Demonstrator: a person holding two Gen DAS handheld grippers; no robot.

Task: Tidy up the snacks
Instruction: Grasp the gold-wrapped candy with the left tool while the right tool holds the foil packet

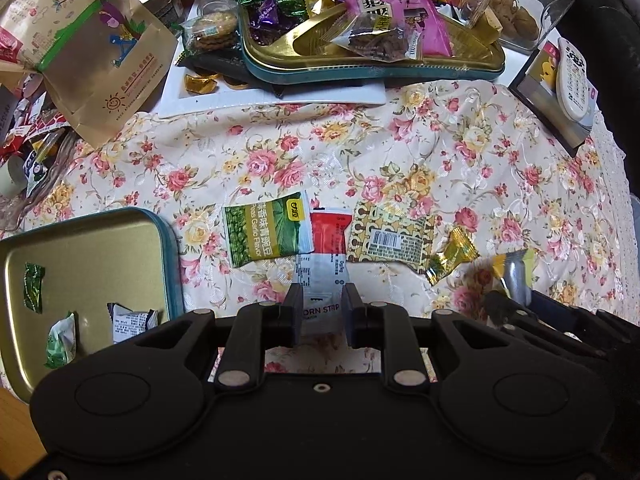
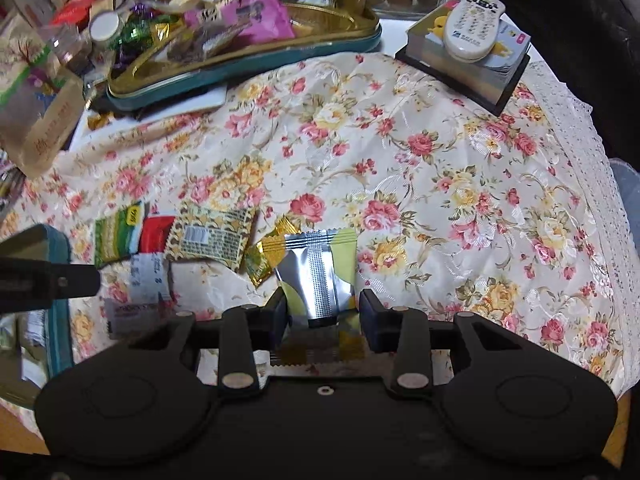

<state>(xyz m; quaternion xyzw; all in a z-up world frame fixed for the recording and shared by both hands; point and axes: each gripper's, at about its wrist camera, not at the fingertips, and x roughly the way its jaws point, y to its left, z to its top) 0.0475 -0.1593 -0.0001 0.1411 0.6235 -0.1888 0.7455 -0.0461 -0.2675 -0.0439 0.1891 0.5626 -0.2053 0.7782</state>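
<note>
A floral cloth covers the desk, with a gold tin lid at left. The left gripper has its jaws clamped on a white packet; the right gripper has its jaws gripping a silver packet. A remote sits far right.

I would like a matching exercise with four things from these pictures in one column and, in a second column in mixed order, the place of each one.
Things:
1. silver and yellow-green packet
2. white corn strip packet
3. white remote control
4. green pea packet

Places:
A. lying flat on the flowered tablecloth
B. between the fingers of the left hand-held gripper
C. on top of a small box
D. between the fingers of the right hand-held gripper

Pairs: 1-D, 2-B, 3-C, 4-A
</note>
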